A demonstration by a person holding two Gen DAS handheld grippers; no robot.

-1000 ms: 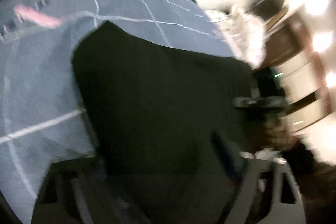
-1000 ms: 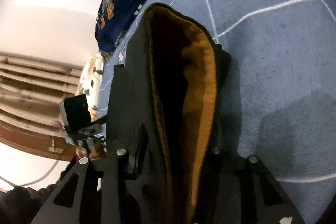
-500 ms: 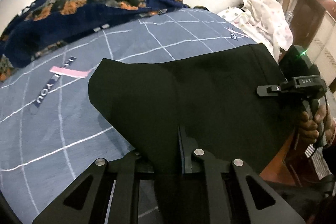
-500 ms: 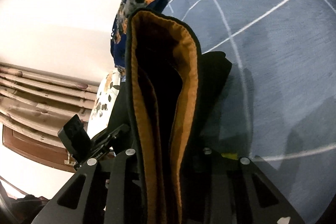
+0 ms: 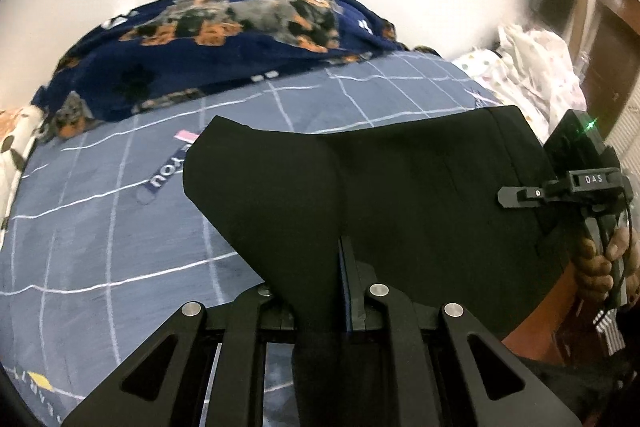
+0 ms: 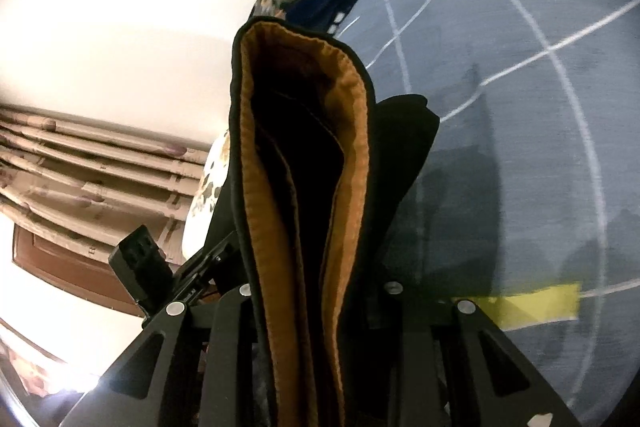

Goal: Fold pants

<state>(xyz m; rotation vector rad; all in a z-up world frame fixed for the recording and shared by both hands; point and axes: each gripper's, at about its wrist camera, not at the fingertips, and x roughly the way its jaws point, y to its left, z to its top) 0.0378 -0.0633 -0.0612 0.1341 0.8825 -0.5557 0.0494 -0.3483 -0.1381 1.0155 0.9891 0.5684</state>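
White capital letters reading "DAS" stand on a small black bar on the right gripper (image 5: 520, 193), seen at the right edge of the left wrist view. On the blue checked bedsheet (image 5: 100, 227), a dark printed strip (image 5: 170, 167) carries white letters that appear upside down and read roughly "YOU"; the pants (image 5: 400, 195) cover the rest of it. Near the lower left edge of the same view, more white lettering on the sheet is too distorted to read. The right wrist view shows no readable text.
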